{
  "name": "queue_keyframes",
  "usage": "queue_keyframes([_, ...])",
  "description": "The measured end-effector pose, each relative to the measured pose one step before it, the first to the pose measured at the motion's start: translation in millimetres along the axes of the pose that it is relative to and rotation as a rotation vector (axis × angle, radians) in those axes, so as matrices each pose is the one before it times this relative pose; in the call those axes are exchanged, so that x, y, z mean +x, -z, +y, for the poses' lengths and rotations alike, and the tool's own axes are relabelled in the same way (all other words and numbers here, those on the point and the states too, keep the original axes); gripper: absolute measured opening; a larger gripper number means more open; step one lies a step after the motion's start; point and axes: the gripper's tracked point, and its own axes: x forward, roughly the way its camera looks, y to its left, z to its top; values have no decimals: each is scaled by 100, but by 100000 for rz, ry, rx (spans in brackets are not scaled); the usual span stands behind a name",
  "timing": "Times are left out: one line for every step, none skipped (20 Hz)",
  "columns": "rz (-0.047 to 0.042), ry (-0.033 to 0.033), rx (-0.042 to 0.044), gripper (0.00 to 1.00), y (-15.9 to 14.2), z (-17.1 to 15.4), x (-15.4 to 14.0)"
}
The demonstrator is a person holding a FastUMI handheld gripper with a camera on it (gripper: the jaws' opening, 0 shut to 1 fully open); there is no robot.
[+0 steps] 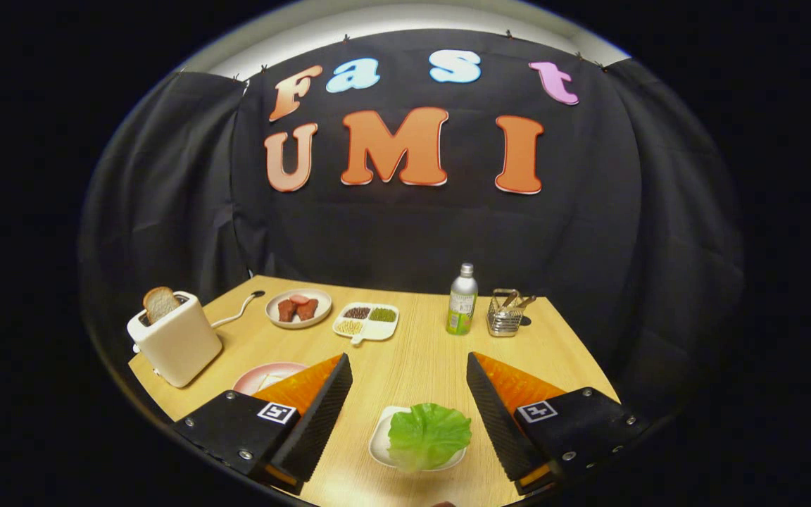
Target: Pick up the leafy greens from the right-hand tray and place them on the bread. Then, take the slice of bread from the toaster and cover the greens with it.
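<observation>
A green lettuce leaf (pixel 428 434) lies on a small white tray (pixel 379 442) between my two fingers, near the table's front edge. My gripper (pixel 409 362) is open, its fingers wide apart on either side of the leaf and touching nothing. A cream toaster (pixel 175 339) stands at the left of the wooden table with a slice of bread (pixel 160 303) sticking up from its slot. A pink plate (pixel 265 375) with a pale slice on it shows partly behind my left finger (pixel 321 412).
Beyond the fingers are a round plate of reddish meat pieces (pixel 298 308), a white divided dish of seeds (pixel 366 322), a green-labelled bottle (pixel 462 300) and a wire basket (pixel 505 313). The toaster's cord (pixel 236 310) runs toward the back.
</observation>
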Motion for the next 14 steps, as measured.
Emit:
queue_keyframes([4289, -921, -500, 98, 773, 185, 460])
queue_keyframes([3596, -626, -107, 98, 603, 27, 461])
queue_keyframes([1937, -787, 52, 98, 313, 84, 487])
queue_keyframes([1825, -746, 263, 98, 334, 15, 437])
queue_keyframes([3084, -856, 290, 98, 587, 37, 558])
queue_keyframes([3304, -288, 548, 98, 487, -55, 563])
queue_keyframes([3770, -388, 438, 98, 823, -139, 538])
queue_keyframes([3790, -292, 373, 98, 721, -64, 476])
queue_keyframes([3539, -264, 414, 98, 792, -103, 554])
queue_keyframes([4381, -946, -67, 98, 950, -37, 504])
queue_keyframes([3735, -1006, 917, 98, 791, -10, 459])
queue_keyframes([3496, -1485, 1507, 98, 606, 117, 597])
queue_keyframes([3876, -1198, 1755, 97, 957, -10, 566])
queue_keyframes([3334, -408, 2038, 97, 690, -13, 611])
